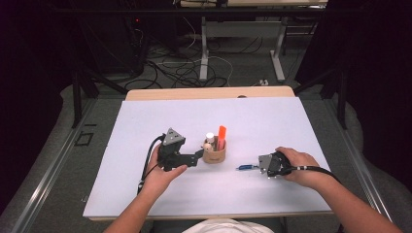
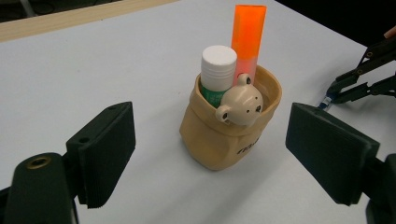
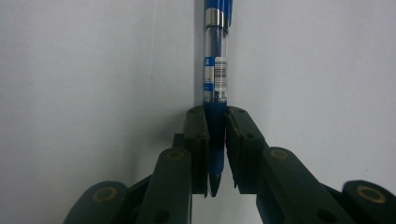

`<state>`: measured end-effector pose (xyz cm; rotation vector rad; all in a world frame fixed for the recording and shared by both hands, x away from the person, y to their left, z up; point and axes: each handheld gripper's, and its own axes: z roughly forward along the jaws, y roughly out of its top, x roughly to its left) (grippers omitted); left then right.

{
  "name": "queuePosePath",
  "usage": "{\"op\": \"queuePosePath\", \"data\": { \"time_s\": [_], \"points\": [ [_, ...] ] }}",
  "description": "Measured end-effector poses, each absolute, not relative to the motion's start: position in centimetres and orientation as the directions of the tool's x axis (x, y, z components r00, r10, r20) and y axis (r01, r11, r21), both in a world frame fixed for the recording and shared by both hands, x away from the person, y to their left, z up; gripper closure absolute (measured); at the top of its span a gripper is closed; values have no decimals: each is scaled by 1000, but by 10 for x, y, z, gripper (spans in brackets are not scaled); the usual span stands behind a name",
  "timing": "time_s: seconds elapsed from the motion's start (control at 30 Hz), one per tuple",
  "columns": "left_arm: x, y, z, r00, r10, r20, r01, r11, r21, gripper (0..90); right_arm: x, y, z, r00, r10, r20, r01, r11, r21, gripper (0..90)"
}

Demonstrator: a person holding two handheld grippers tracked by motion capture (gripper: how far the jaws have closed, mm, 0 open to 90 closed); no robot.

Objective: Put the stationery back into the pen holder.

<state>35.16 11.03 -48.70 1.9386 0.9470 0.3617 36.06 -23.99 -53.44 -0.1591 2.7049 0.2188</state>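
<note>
A: Surface and room?
B: White table; dark room, cables on floor behind.

A: The gripper views add?
B: Left gripper jaws wide apart, flanking the tan bear pot, not touching. Inside: orange highlighter, white-capped glue stick.

A: Pen?
B: Blue pen lies flat on the table right of the pot, long axis pointing toward it. Right gripper clamped on its tip end.
</note>
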Motion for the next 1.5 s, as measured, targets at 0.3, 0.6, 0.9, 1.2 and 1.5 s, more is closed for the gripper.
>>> {"op": "queuePosePath", "data": {
  "time_s": [0.3,0.6,0.9,1.2,1.5],
  "points": [
    [352,110,-487,662,740,-124,470,-281,837,160,353,-239,-532,-886,-84,-456,-159,979,128,792],
    [351,110,-485,666,737,-116,467,-290,836,164,344,-232,-520,-843,-125,-523,-220,968,123,791],
    [352,110,-482,666,738,-113,459,-286,841,172,336,-220,-507,-798,-148,-584,-271,954,128,792],
    [351,109,-480,679,727,-106,459,-307,834,189,327,-204,-493,-711,-216,-669,-369,925,93,792],
    [348,104,-474,696,711,-100,449,-321,834,205,314,-186,-478,-622,-282,-731,-437,899,25,791]
  ]
}}
